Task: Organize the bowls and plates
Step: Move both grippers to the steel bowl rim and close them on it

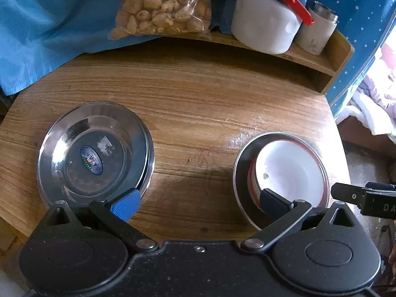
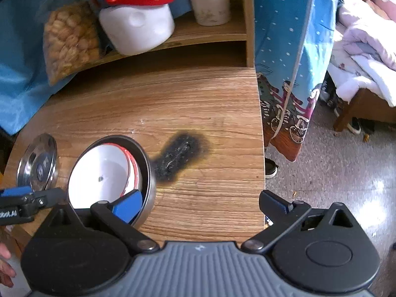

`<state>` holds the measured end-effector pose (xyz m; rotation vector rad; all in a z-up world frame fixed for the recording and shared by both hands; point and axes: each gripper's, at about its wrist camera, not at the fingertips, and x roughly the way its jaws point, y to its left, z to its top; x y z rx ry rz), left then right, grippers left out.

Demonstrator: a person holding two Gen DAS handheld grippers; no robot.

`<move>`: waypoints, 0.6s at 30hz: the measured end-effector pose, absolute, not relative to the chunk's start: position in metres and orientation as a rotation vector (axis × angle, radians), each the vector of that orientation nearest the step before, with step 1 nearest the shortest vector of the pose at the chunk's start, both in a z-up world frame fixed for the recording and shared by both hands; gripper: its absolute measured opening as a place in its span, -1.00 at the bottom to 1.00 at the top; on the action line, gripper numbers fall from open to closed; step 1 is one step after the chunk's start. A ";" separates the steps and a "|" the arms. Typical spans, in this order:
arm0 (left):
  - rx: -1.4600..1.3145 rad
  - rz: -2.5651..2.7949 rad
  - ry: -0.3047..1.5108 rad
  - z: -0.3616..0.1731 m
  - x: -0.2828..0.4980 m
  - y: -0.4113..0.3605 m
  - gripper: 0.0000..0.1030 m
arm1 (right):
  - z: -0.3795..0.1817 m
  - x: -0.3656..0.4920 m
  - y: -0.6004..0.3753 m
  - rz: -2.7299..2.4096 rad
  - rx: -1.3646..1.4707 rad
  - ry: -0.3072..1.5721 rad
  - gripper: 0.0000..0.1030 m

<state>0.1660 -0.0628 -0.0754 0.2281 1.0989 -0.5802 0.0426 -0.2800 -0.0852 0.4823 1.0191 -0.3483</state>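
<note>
A stack of steel plates (image 1: 95,148) lies on the left of the wooden table (image 1: 198,94); the right wrist view shows the steel plates (image 2: 37,164) at far left. To the right, a white bowl with a red rim (image 1: 289,170) sits inside a steel bowl (image 1: 241,173); in the right wrist view the white bowl (image 2: 104,173) rests in the steel bowl (image 2: 148,170). My left gripper (image 1: 198,203) is open, hovering over bare table between the two. My right gripper (image 2: 200,206) is open too, its left finger (image 2: 128,206) at the steel bowl's near rim.
A raised wooden shelf (image 1: 319,59) at the back carries a bag of nuts (image 1: 163,5), a white jar with a red clasp (image 1: 267,27) and a white flask (image 1: 319,32). A burn mark (image 2: 180,156) scars the table near its right edge (image 2: 259,148). Blue cloth (image 1: 44,29) hangs behind.
</note>
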 end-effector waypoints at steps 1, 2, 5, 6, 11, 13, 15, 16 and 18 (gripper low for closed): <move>0.232 -0.581 1.100 -0.076 0.166 -0.064 0.99 | -0.086 0.043 -0.280 -0.346 0.473 1.024 0.99; 0.239 -0.579 1.099 -0.076 0.166 -0.065 0.99 | -0.086 0.044 -0.279 -0.344 0.469 1.027 0.99; 0.275 -0.567 1.088 -0.078 0.166 -0.068 0.99 | -0.085 0.045 -0.279 -0.341 0.465 1.028 0.99; 0.285 -0.568 1.083 -0.079 0.165 -0.069 0.99 | -0.086 0.045 -0.280 -0.341 0.464 1.029 0.99; 0.309 -0.550 1.087 -0.081 0.166 -0.071 0.99 | -0.086 0.046 -0.281 -0.334 0.457 1.026 0.99; 0.326 -0.539 1.088 -0.084 0.166 -0.073 0.99 | -0.086 0.048 -0.280 -0.326 0.450 1.029 0.99; 0.334 -0.533 1.092 -0.086 0.167 -0.074 0.99 | -0.087 0.050 -0.279 -0.317 0.441 1.034 0.99; 0.338 -0.530 1.093 -0.087 0.167 -0.075 0.99 | -0.087 0.051 -0.278 -0.313 0.437 1.038 0.99; 0.348 -0.527 1.097 -0.089 0.167 -0.077 0.99 | -0.089 0.053 -0.277 -0.309 0.423 1.044 0.99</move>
